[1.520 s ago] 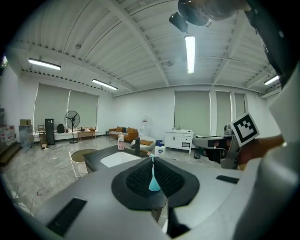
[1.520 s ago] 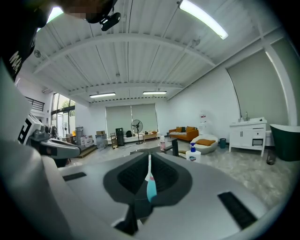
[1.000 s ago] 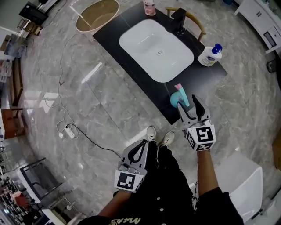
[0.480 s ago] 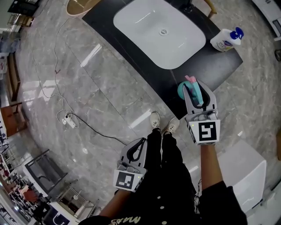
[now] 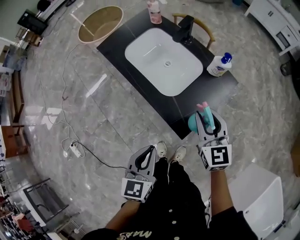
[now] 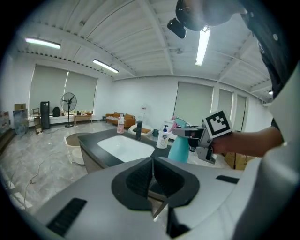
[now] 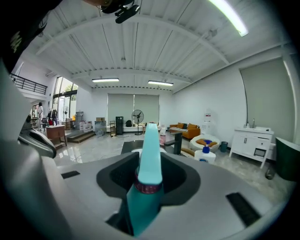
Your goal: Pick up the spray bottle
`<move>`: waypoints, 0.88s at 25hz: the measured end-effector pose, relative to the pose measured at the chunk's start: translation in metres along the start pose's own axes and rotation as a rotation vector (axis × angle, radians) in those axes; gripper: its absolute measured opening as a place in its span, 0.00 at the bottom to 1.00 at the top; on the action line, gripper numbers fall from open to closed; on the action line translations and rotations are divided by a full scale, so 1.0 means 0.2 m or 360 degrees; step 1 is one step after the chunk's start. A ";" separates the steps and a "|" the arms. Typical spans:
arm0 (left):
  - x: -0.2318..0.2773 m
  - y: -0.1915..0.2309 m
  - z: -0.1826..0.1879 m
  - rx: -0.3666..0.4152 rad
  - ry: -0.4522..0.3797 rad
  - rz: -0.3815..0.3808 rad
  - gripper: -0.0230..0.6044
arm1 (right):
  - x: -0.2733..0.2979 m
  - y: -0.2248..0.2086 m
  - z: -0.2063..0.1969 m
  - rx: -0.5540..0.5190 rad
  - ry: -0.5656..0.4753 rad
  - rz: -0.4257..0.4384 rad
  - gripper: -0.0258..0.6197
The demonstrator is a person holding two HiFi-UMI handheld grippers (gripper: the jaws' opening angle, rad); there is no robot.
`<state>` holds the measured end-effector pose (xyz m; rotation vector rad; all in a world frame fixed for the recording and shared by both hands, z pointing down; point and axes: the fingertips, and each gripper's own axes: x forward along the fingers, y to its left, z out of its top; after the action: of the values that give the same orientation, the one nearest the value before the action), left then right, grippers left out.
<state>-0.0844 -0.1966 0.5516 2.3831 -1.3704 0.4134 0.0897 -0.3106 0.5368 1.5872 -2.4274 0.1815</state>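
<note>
The teal spray bottle [image 5: 195, 123] with a pink trigger hangs just off the near corner of the black counter [image 5: 117, 37], lifted clear of it. My right gripper [image 5: 209, 118] holds it by the neck; its jaws are closing on it, pads against both sides. In the right gripper view the spray bottle [image 7: 146, 187] fills the gap of the right gripper [image 7: 149, 174]. My left gripper [image 5: 146, 155] is low at the left, over the floor by the person's legs, shut and empty. From the left gripper [image 6: 153, 171] the held spray bottle [image 6: 180, 146] shows at the right.
The counter carries a white sink [image 5: 161, 61], a black faucet [image 5: 184, 28], a white pump bottle [image 5: 218, 65] and a pink bottle [image 5: 154, 11]. A round tub [image 5: 99, 23] stands beyond it. A cable and power strip [image 5: 74, 149] lie on the floor; a white cabinet [image 5: 257, 192] is at the right.
The right gripper's jaws closed round the spray bottle's neck and raised it off the counter's corner. The left gripper shifted a little beside the legs.
</note>
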 end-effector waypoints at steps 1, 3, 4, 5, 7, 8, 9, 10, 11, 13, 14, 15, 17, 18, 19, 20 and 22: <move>0.00 -0.01 0.05 0.0016 -0.0032 -0.0007 0.07 | -0.05 -0.01 0.05 0.0010 -0.0011 -0.0020 0.23; 0.01 -0.03 0.15 0.0045 -0.0088 -0.0017 0.07 | -0.15 -0.02 0.13 0.0028 -0.0031 -0.0059 0.23; 0.01 -0.04 0.21 0.0057 -0.0116 -0.0025 0.07 | -0.21 -0.03 0.17 0.0036 -0.0043 -0.0077 0.23; 0.01 -0.06 0.26 0.0069 -0.0147 -0.0035 0.07 | -0.26 -0.04 0.22 0.0043 -0.0058 -0.0095 0.23; 0.02 -0.09 0.36 0.0092 -0.0213 -0.0063 0.07 | -0.35 -0.06 0.30 0.0050 -0.0086 -0.0132 0.23; 0.02 -0.10 0.41 0.0102 -0.0240 -0.0078 0.07 | -0.39 -0.07 0.33 0.0049 -0.0097 -0.0150 0.23; 0.03 -0.12 0.46 0.0111 -0.0265 -0.0092 0.07 | -0.43 -0.09 0.36 0.0046 -0.0105 -0.0168 0.23; 0.04 -0.13 0.50 0.0122 -0.0287 -0.0103 0.07 | -0.47 -0.10 0.38 0.0042 -0.0116 -0.0183 0.23; 0.05 -0.14 0.54 0.0132 -0.0306 -0.0112 0.07 | -0.50 -0.11 0.41 0.0039 -0.0130 -0.0197 0.23; 0.06 -0.15 0.60 0.0149 -0.0343 -0.0127 0.07 | -0.57 -0.13 0.47 0.0029 -0.0169 -0.0224 0.23; 0.07 -0.17 0.63 0.0155 -0.0362 -0.0137 0.07 | -0.61 -0.13 0.49 0.0023 -0.0185 -0.0238 0.23; 0.07 -0.18 0.66 0.0162 -0.0380 -0.0147 0.07 | -0.64 -0.14 0.50 0.0019 -0.0198 -0.0252 0.23; 0.08 -0.20 0.70 0.0177 -0.0407 -0.0168 0.07 | -0.70 -0.16 0.53 0.0020 -0.0228 -0.0277 0.23; 0.08 -0.21 0.71 0.0186 -0.0415 -0.0178 0.07 | -0.72 -0.16 0.54 0.0025 -0.0245 -0.0288 0.23; 0.09 -0.22 0.72 0.0193 -0.0421 -0.0187 0.07 | -0.74 -0.16 0.54 0.0033 -0.0259 -0.0298 0.23; 0.09 -0.23 0.73 0.0198 -0.0424 -0.0196 0.07 | -0.75 -0.17 0.54 0.0043 -0.0270 -0.0308 0.23; 0.10 -0.25 0.74 0.0206 -0.0429 -0.0213 0.07 | -0.77 -0.17 0.55 0.0060 -0.0286 -0.0325 0.23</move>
<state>-0.0209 -0.2556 0.4197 2.6978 -1.3167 0.1518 0.1664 -0.2125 0.3901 1.9306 -2.3798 0.0503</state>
